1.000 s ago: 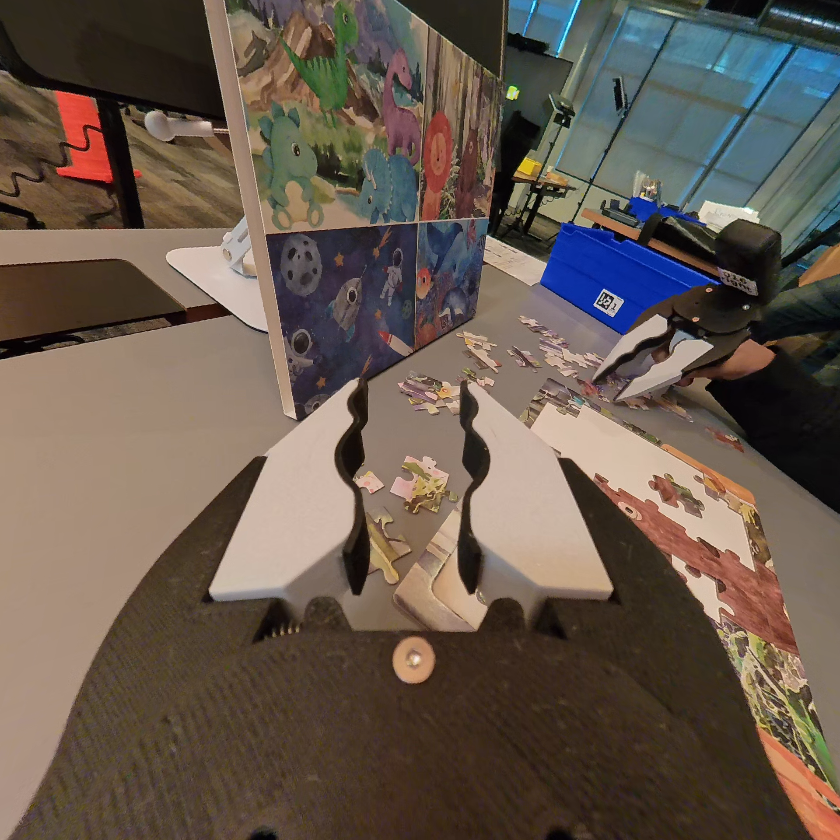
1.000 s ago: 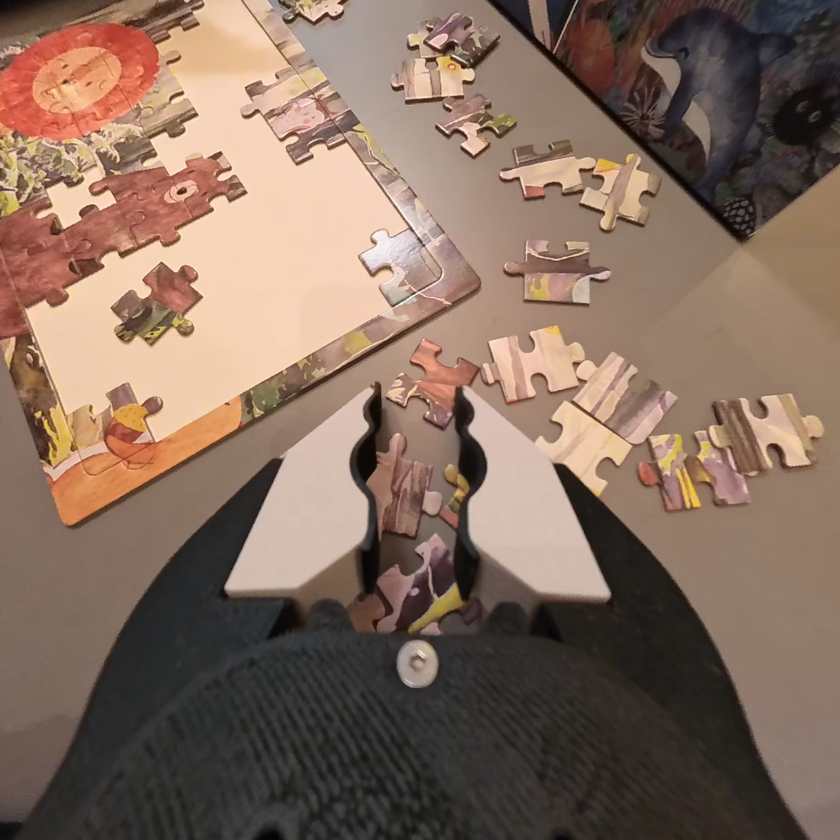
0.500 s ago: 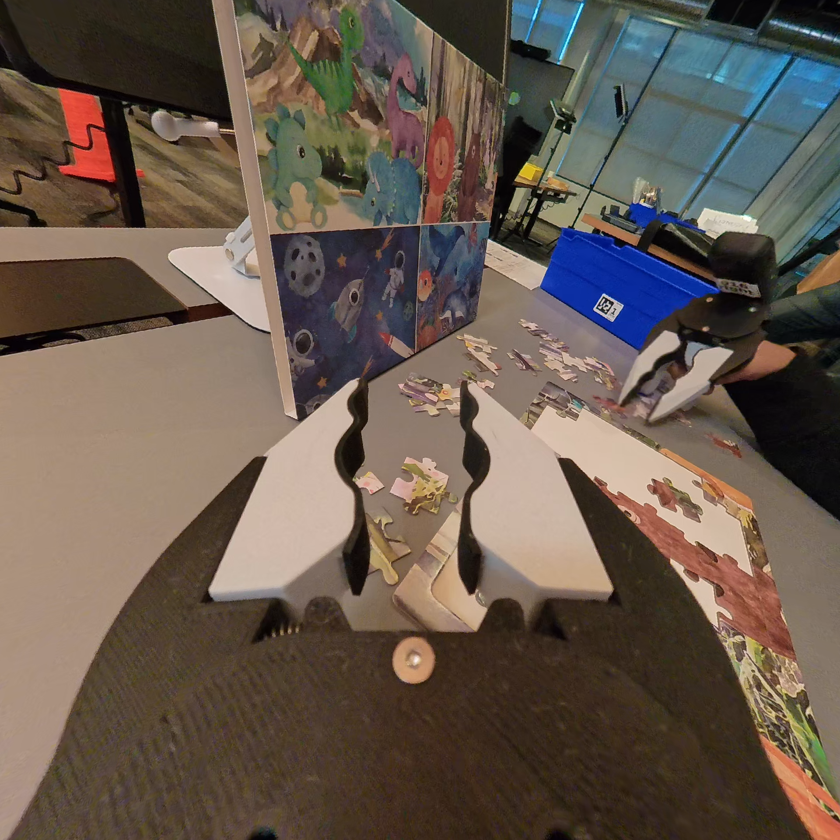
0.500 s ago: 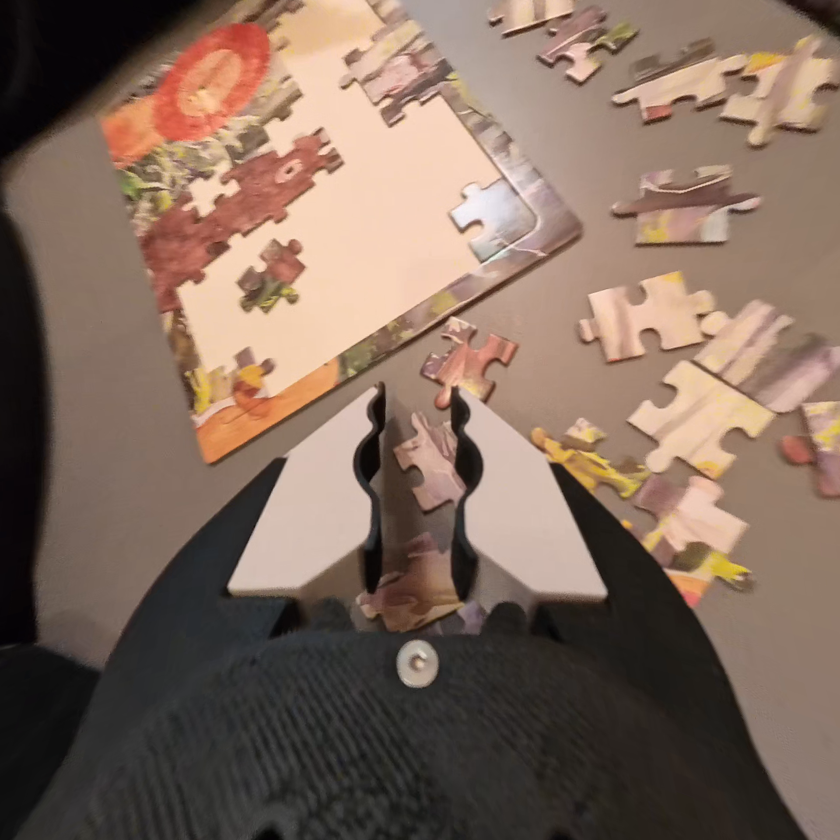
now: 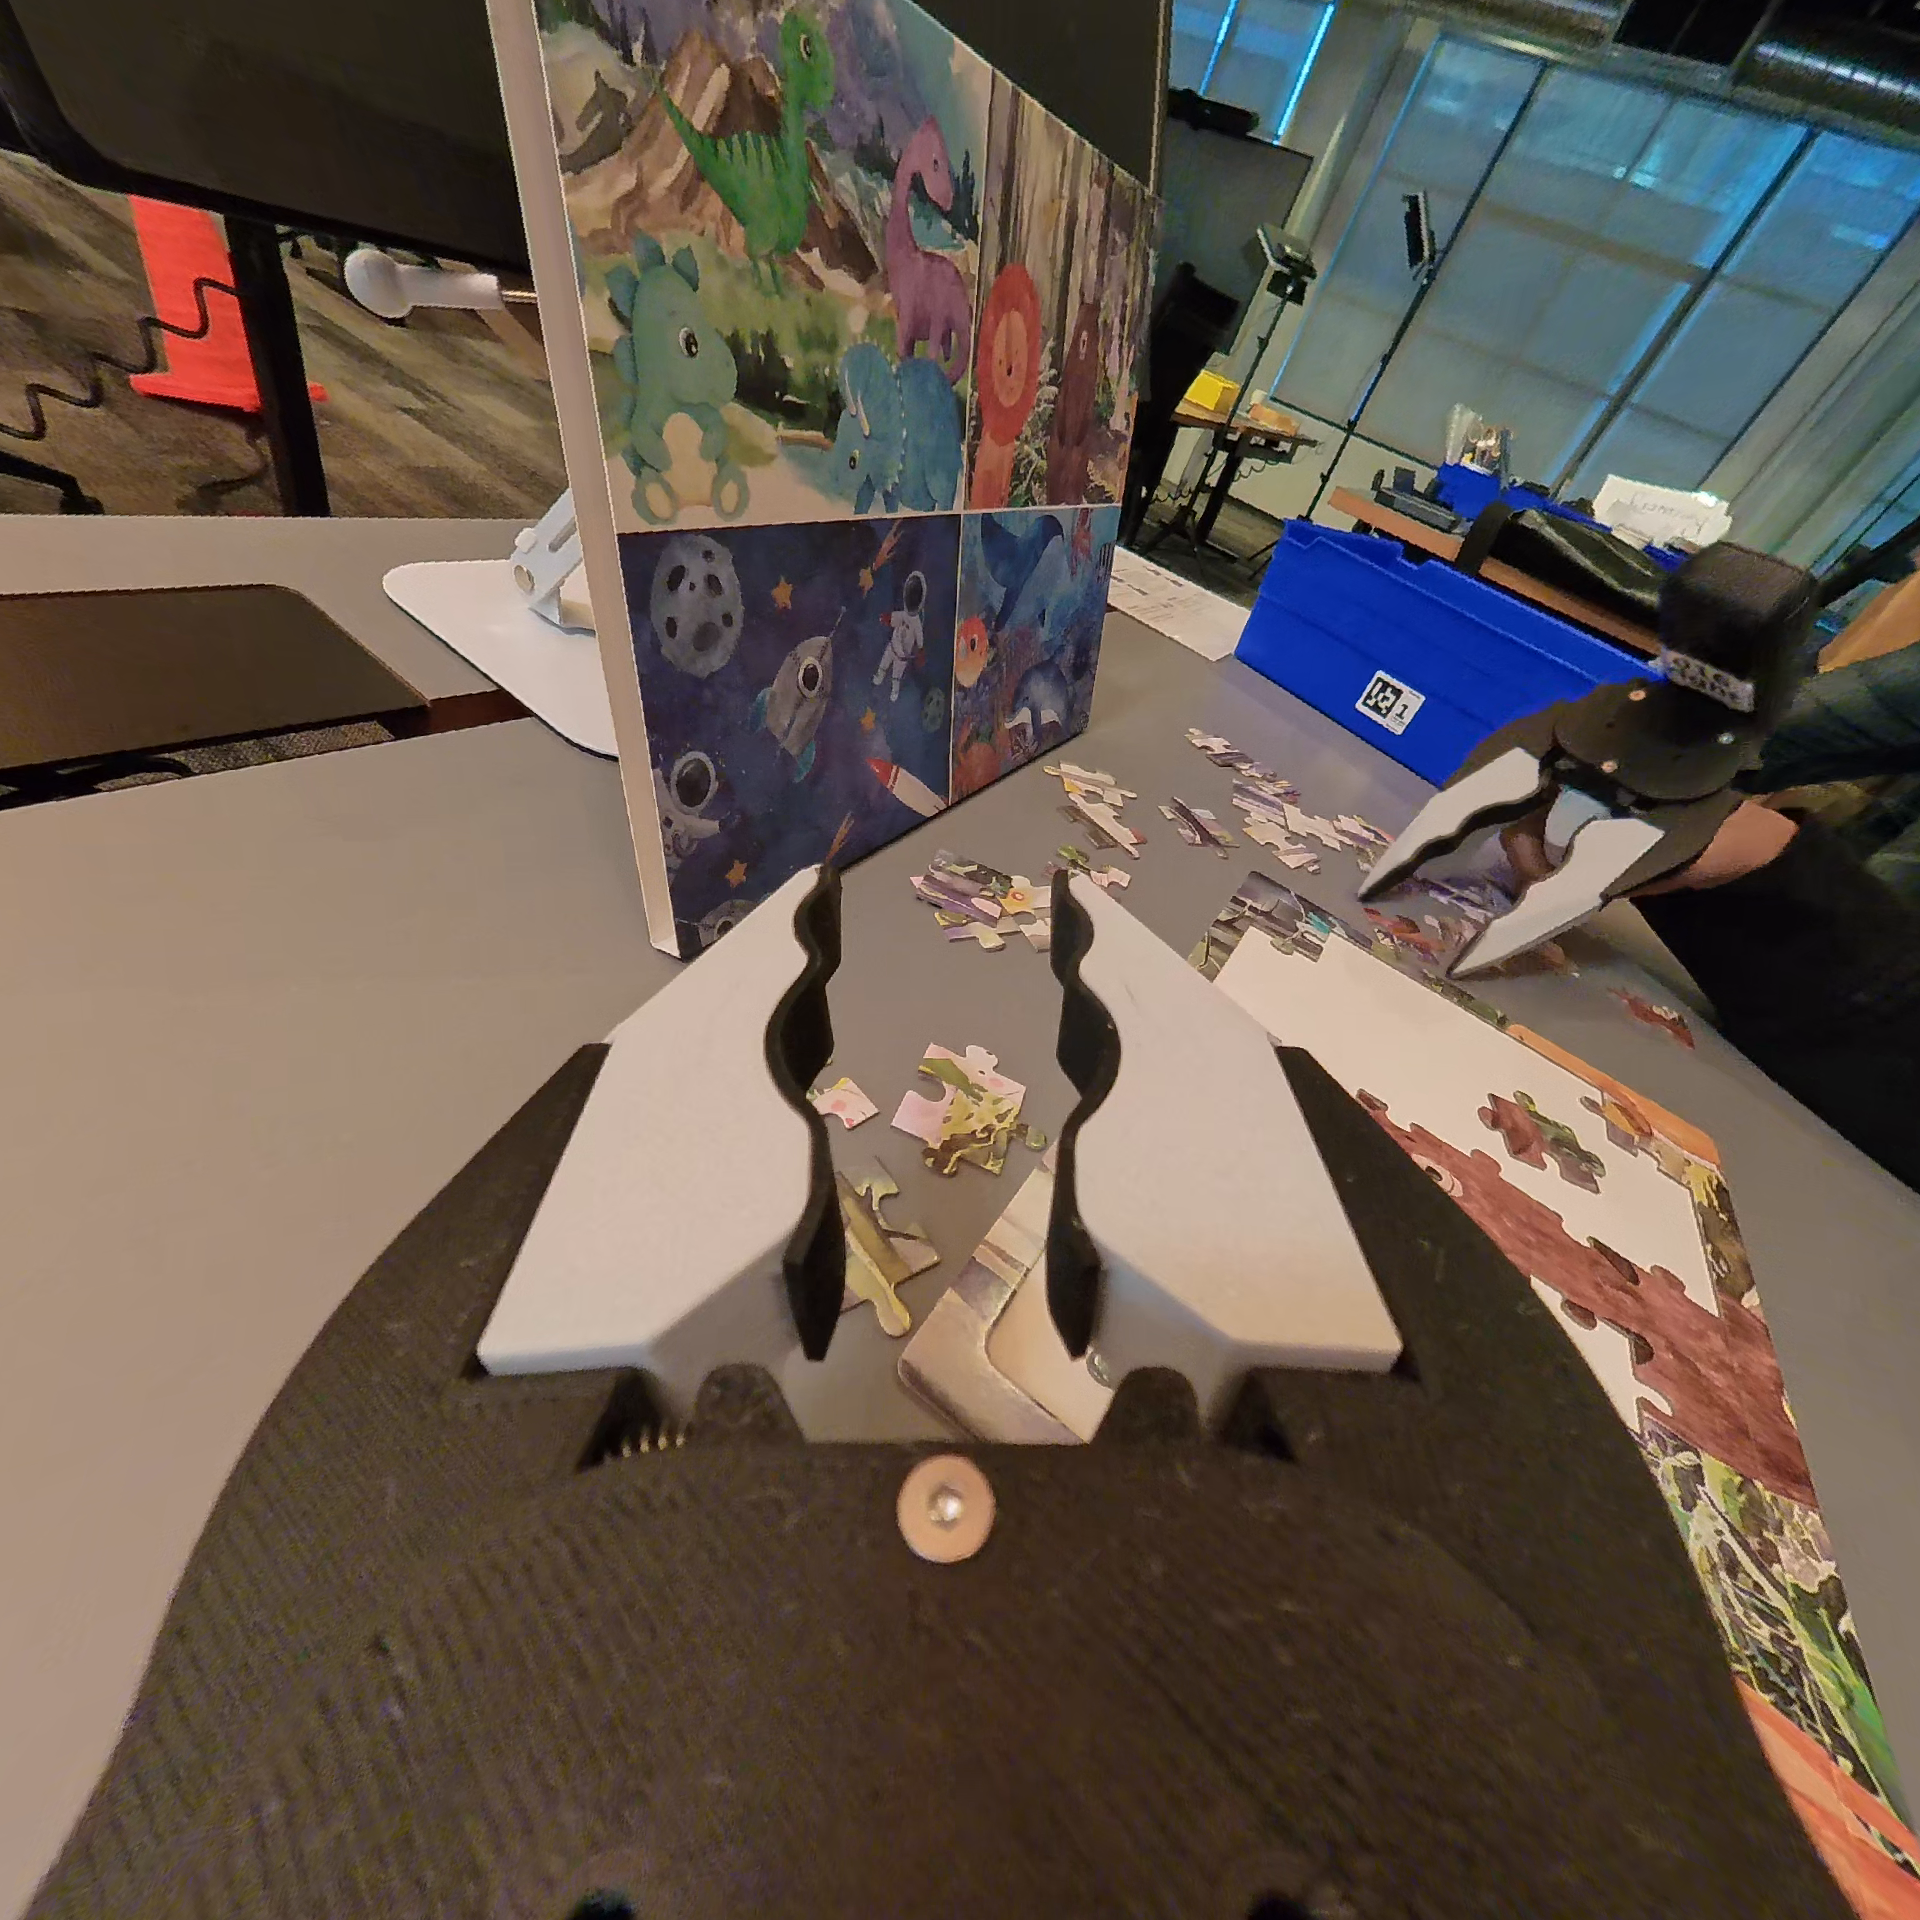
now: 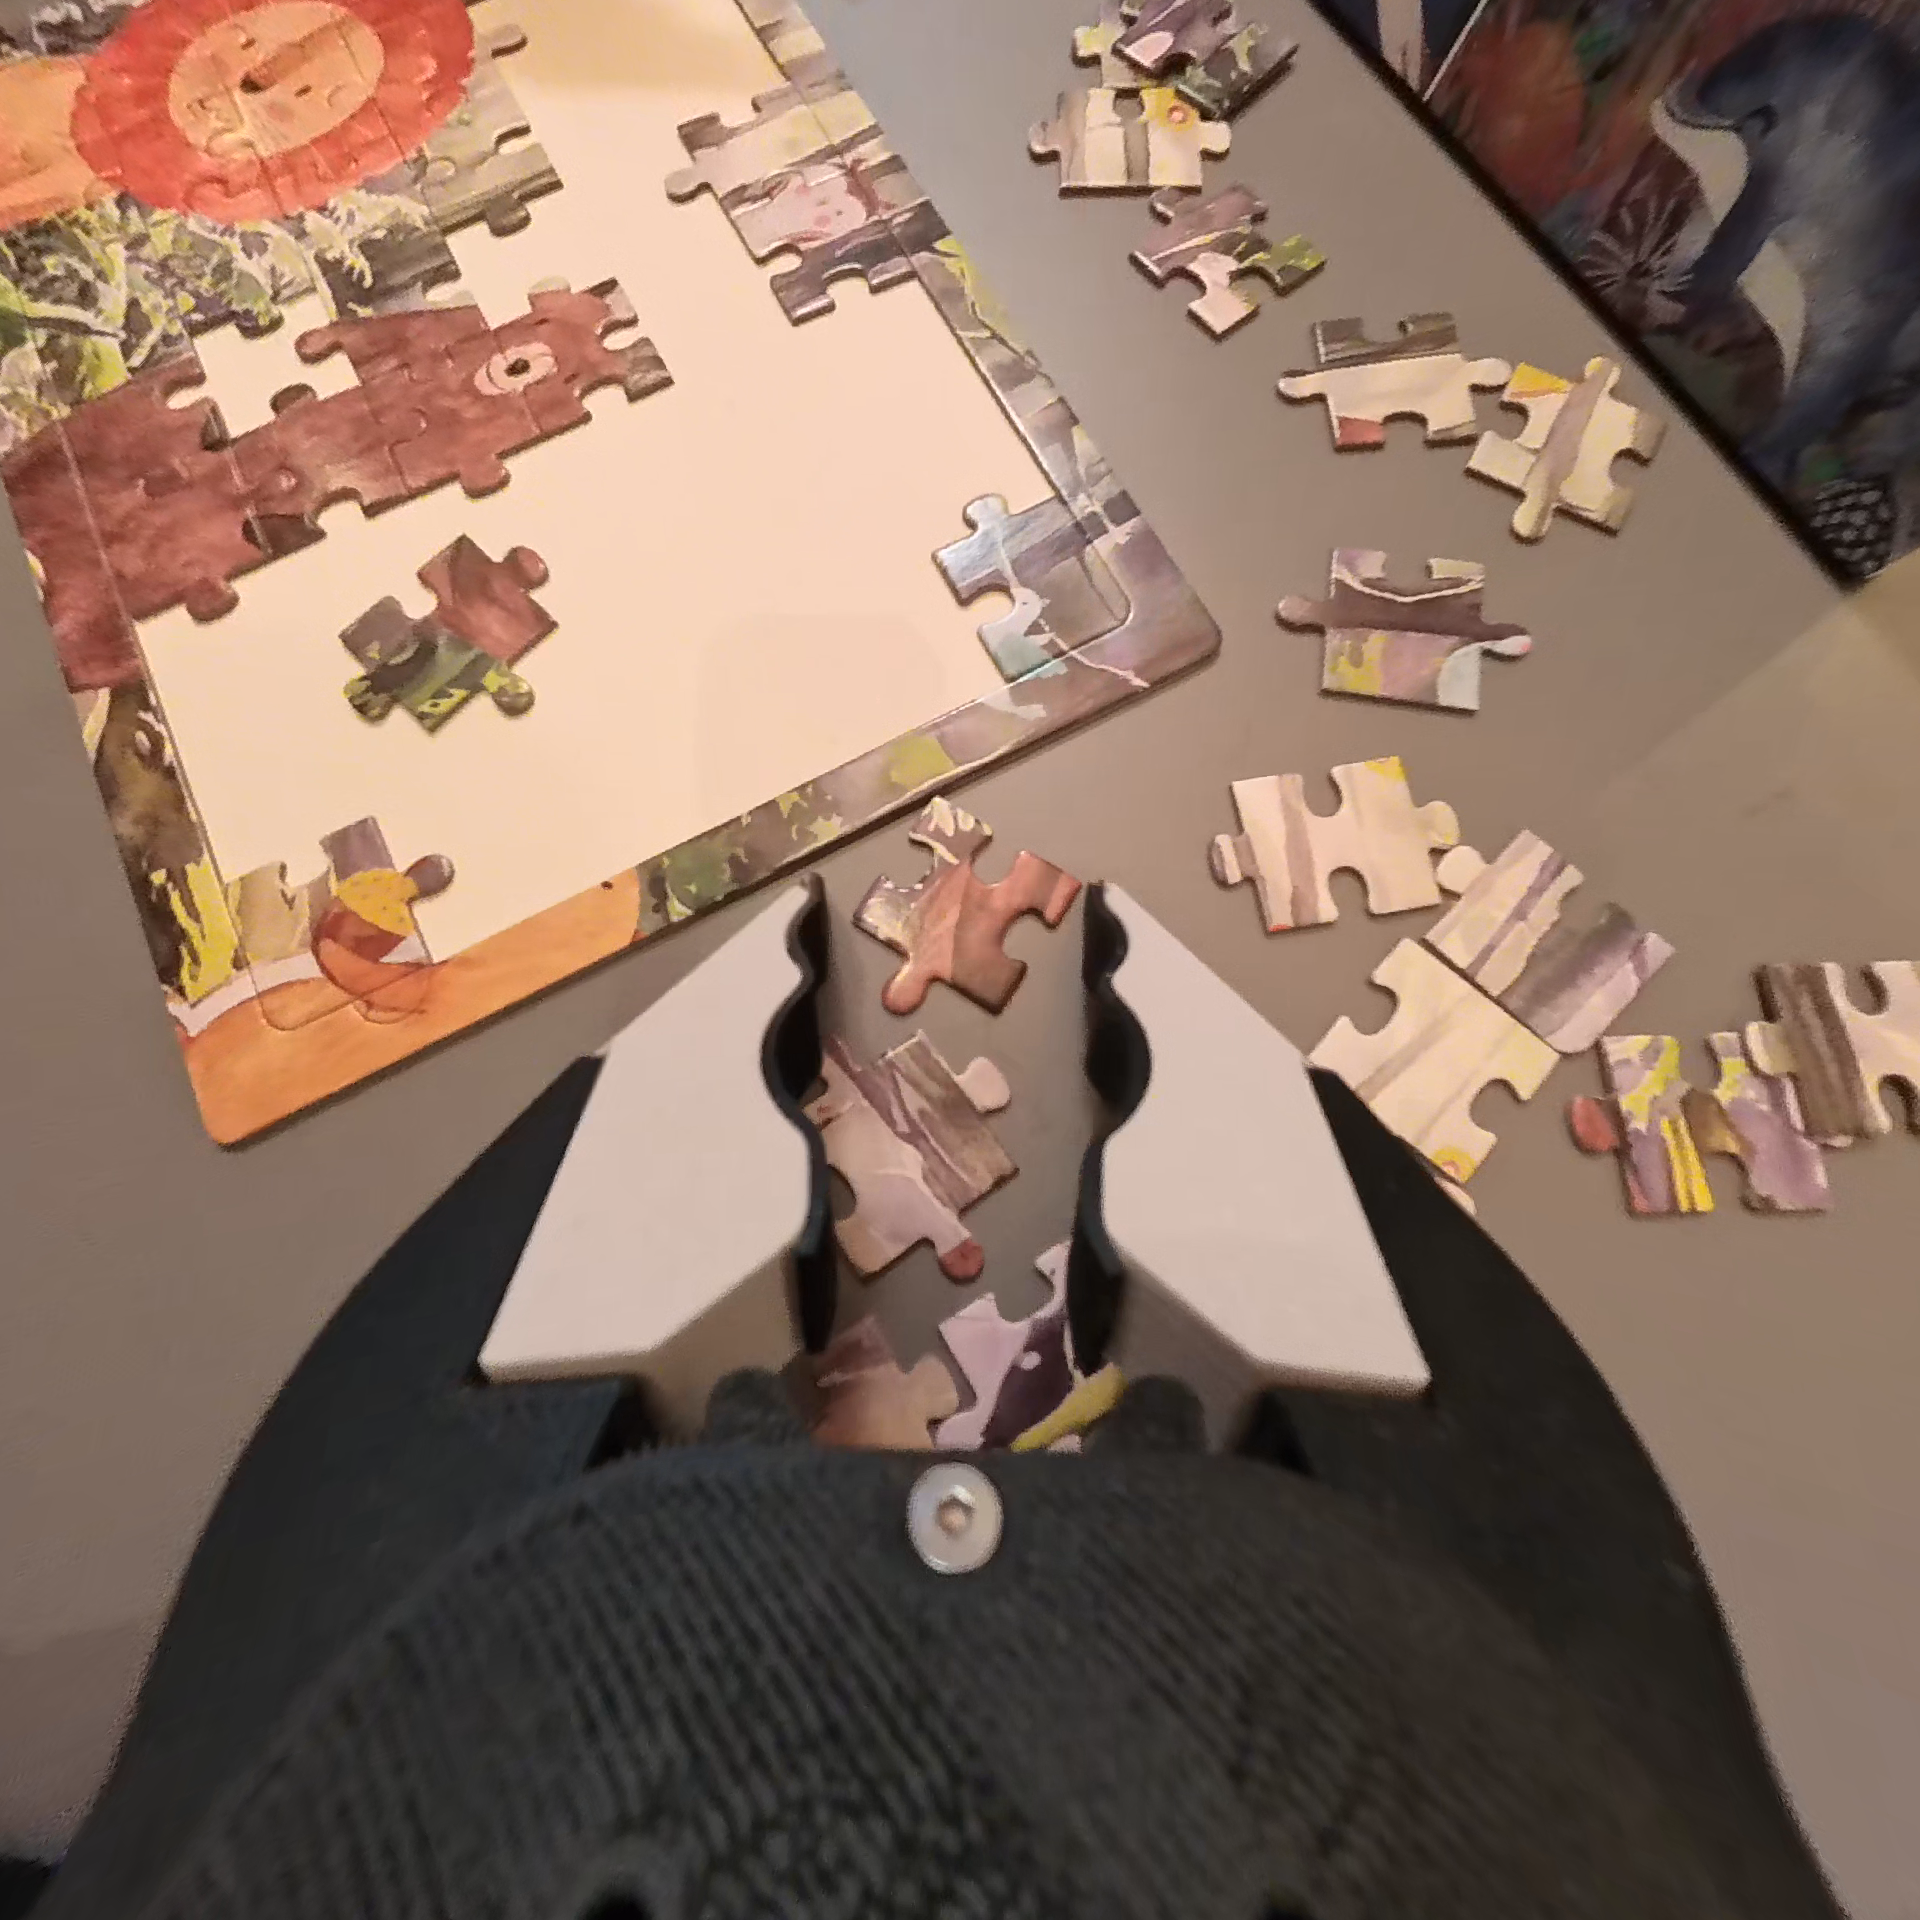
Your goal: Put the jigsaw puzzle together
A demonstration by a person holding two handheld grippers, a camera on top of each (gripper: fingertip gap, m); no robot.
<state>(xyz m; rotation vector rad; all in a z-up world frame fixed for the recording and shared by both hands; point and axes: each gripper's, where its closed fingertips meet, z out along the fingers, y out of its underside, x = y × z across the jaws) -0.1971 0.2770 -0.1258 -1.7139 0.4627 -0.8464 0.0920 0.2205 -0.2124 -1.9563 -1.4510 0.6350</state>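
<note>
Grey table (image 5: 260, 1039) fills most of what we see, with big windows far at the back of the room. Close to us, our left gripper (image 5: 940, 894) hangs over the table with its two fingers apart and nothing between them. Under it lie a few loose pieces (image 5: 966, 1107) and one corner of the puzzle board (image 5: 1351, 1039). A little farther on stands a picture box (image 5: 831, 416) with dinosaurs, a lion and space on it. It is upright, just beside more small pieces (image 5: 1195, 810). Behind those sits a blue bin (image 5: 1403, 644).

Our right gripper (image 6: 951, 894) points down at the table next to the board's edge. Its fingers are wide apart and hold nothing. A brown and grey piece (image 6: 966, 914) lies flat on the table between the tips. A purple piece (image 6: 914, 1143) lies nearer to us, partly hidden by one finger.

On the puzzle board (image 6: 727, 468) we see a red lion's mane (image 6: 270, 94) done at the far corner and a brown patch (image 6: 343, 436) joined up. Most of the middle is bare and cream. One piece (image 6: 447, 634) sits alone there. More loose pieces (image 6: 1455, 935) lie spread on the table beside the board.
</note>
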